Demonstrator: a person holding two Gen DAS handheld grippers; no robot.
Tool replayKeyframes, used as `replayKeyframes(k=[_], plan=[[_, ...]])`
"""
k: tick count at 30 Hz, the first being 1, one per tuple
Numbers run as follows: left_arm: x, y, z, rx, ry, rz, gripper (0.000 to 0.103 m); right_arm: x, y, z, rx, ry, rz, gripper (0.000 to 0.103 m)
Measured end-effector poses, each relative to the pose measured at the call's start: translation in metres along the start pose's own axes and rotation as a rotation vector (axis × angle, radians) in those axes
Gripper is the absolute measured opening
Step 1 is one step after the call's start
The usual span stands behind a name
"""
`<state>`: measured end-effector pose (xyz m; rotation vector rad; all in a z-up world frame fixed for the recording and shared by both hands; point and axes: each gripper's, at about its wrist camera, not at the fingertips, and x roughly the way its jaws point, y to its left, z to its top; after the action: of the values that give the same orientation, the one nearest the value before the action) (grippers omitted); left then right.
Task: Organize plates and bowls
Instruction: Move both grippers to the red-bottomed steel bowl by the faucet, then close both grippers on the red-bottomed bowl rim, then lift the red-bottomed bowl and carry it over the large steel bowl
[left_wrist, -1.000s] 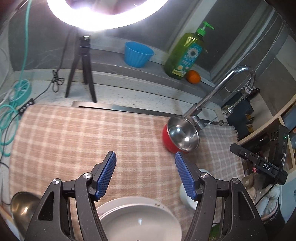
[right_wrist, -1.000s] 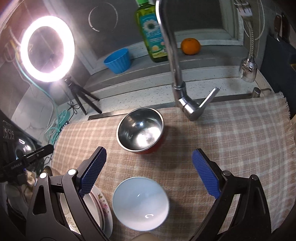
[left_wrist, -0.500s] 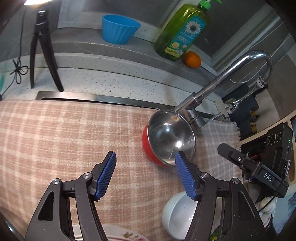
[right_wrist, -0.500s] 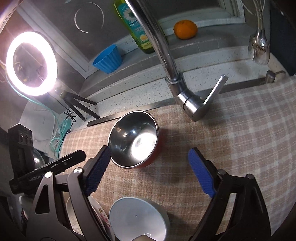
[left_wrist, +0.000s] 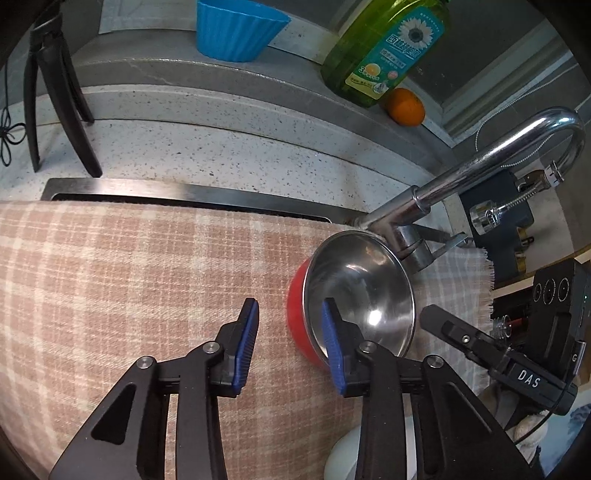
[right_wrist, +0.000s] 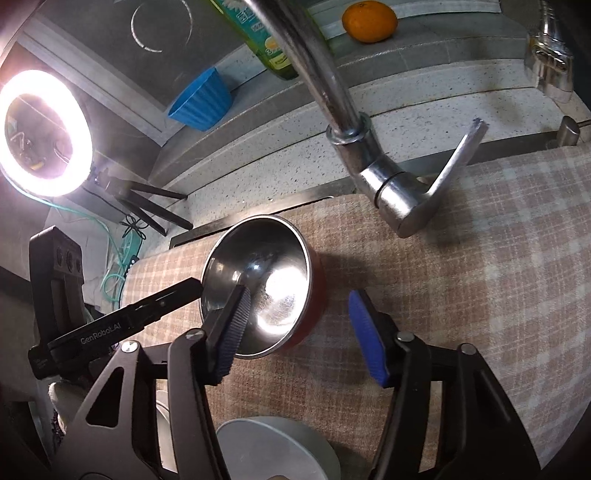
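Checked cloth (left_wrist: 129, 277) over speckled stone counter (left_wrist: 221, 147), chrome tap (right_wrist: 369, 158) behind

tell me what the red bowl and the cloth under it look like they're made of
Red bowl: apparently stainless steel inside, polished, mirroring the light; red outer coat, glossy.
Cloth: woven fabric, matte, checked weave with a frayed edge; exact fibre unclear.
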<state>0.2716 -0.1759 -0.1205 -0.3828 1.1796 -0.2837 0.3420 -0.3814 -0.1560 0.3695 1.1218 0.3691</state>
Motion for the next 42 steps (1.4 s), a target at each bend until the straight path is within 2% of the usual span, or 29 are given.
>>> replayKeyframes(k=[3, 11, 16, 28, 42], plan=[[0.005, -0.003, 0.003, 0.012, 0.007, 0.008, 0.031, 0.007, 0.001, 0.002, -0.004, 0.011, -0.012, 0.053], [0.017, -0.004, 0.004, 0.024, 0.031, 0.01, 0.018, 0.02, -0.002, 0.002, 0.002, 0.049, -0.03, 0.024], [0.018, -0.007, 0.005, 0.037, 0.033, 0.005, 0.013, 0.021, -0.003, 0.001, 0.0, 0.055, -0.034, 0.016], [0.008, -0.011, 0.002, 0.054, 0.016, 0.007, 0.011, 0.015, 0.005, -0.002, -0.014, 0.05, -0.043, 0.015], [-0.045, -0.004, -0.018, 0.043, -0.059, 0.001, 0.011, -0.014, 0.045, -0.022, -0.067, 0.024, -0.003, 0.015]])
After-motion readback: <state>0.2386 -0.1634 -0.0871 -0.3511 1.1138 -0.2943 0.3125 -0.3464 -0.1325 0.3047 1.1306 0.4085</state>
